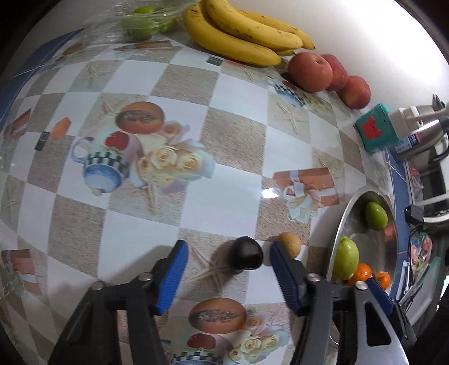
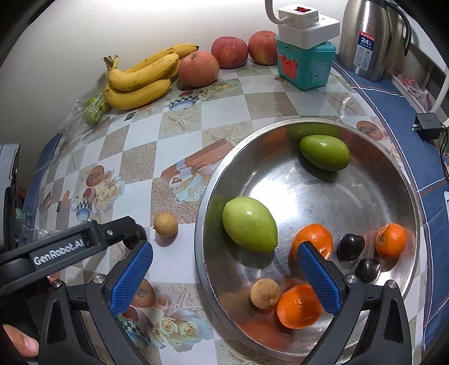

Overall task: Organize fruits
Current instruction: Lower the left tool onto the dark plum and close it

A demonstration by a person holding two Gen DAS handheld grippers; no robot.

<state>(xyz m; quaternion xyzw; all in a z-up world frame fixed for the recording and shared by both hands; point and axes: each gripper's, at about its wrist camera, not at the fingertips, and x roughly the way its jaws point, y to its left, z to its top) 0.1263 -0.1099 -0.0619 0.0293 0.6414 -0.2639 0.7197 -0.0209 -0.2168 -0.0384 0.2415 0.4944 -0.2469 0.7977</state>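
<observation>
1. while the left hand-held gripper [image 1: 228, 269] hangs over the desk [image 1: 238, 98], its jaws stand spread around a small dark plum [image 1: 245, 254], the pads not pressing it.
2. judged step: picking up this plum; a tan round fruit [image 1: 289, 244] lies just beyond the right pad.
3. next, the pads must close on the plum alone, then carry it rightward to the steel bowl [image 2: 308, 126].
4. right hand-held gripper [image 2: 224, 278] hovers spread and empty at the bowl's near rim.

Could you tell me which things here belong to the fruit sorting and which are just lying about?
Job: steel bowl, dark plum between the left tongs, brown longan, bananas, apples.

Lying about: teal toy box, power strip, thermos, charger.
</observation>
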